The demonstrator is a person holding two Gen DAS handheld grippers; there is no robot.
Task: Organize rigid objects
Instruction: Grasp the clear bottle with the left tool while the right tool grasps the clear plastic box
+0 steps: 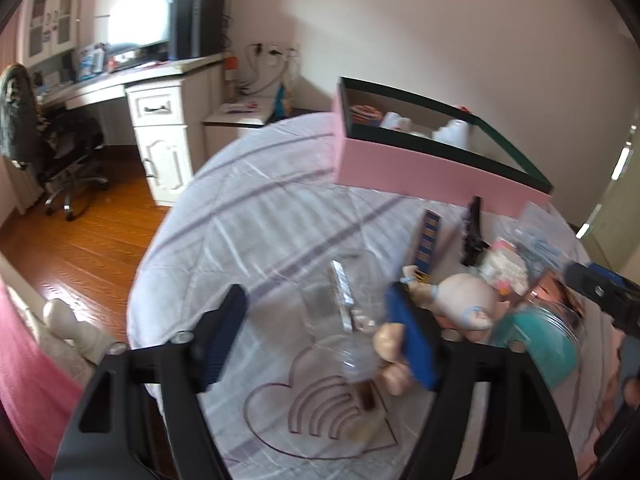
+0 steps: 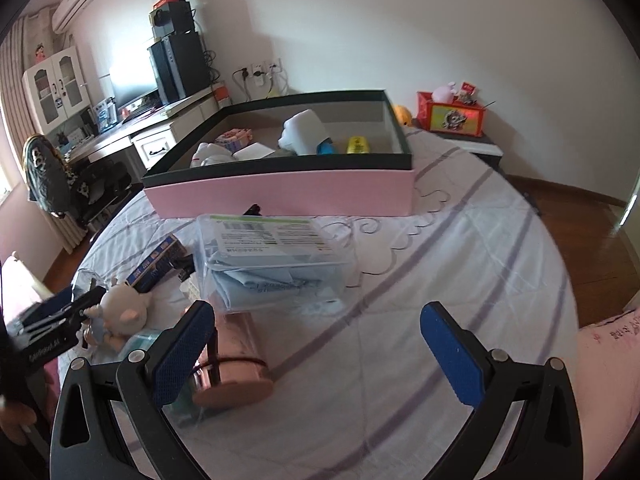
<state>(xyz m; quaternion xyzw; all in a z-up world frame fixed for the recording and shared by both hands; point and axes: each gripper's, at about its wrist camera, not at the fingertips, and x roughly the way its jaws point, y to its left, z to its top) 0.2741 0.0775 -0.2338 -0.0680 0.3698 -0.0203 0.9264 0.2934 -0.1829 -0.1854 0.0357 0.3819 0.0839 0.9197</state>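
Observation:
On the white quilted bed (image 1: 248, 240) my left gripper (image 1: 318, 336) stands open over a clear plastic item (image 1: 356, 356) and a silver packet (image 1: 342, 296). A pale doll (image 1: 460, 304) lies by its right finger, feet just inside that pad, not pinched. Beside the doll are a teal jar (image 1: 536, 344), a blue and gold box (image 1: 428, 240) and a black comb (image 1: 472, 232). My right gripper (image 2: 320, 354) is open, with a rose-gold cylinder (image 2: 236, 368) lying against its left finger. Ahead stand a clear plastic case (image 2: 272, 256) and the pink box (image 2: 280, 192) holding several items.
A white desk (image 1: 160, 120) with a monitor and an office chair (image 1: 60, 148) stand on the wood floor left of the bed. A bedside table carries a red box (image 2: 450, 114). A pink pillow (image 2: 608, 360) lies at the right. A hand (image 2: 16, 416) holds the left gripper.

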